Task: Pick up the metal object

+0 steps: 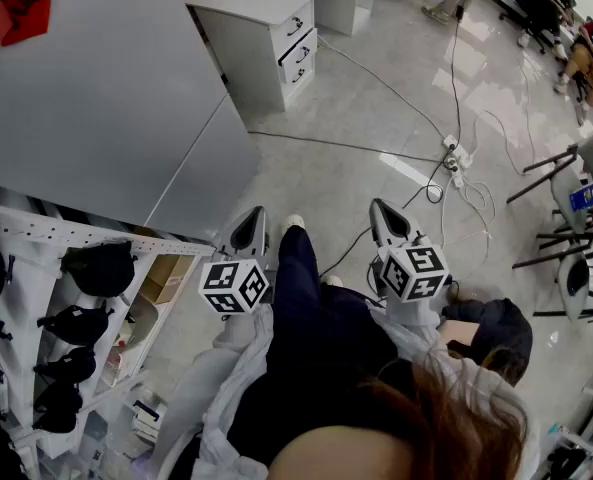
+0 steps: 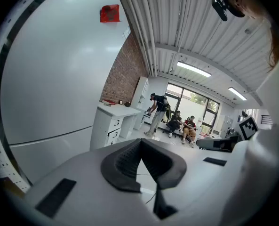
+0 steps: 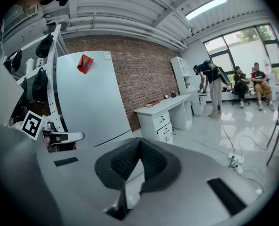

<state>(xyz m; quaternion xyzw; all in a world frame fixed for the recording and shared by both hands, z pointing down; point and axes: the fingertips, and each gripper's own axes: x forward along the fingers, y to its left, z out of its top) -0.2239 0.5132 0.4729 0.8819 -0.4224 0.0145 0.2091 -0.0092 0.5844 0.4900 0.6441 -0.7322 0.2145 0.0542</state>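
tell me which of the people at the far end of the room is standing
The person in dark clothes beside the tall white cabinet, on their feet and bent forward. The other people further right are all seated.

Left gripper [image 1: 253,226] and right gripper [image 1: 384,216]: pale grey shells, black ribbed pads [image 2: 125,161], black-and-white marker cubes [image 1: 234,286]. Navy trousers [image 1: 301,298], whitish sleeves [image 1: 221,368].
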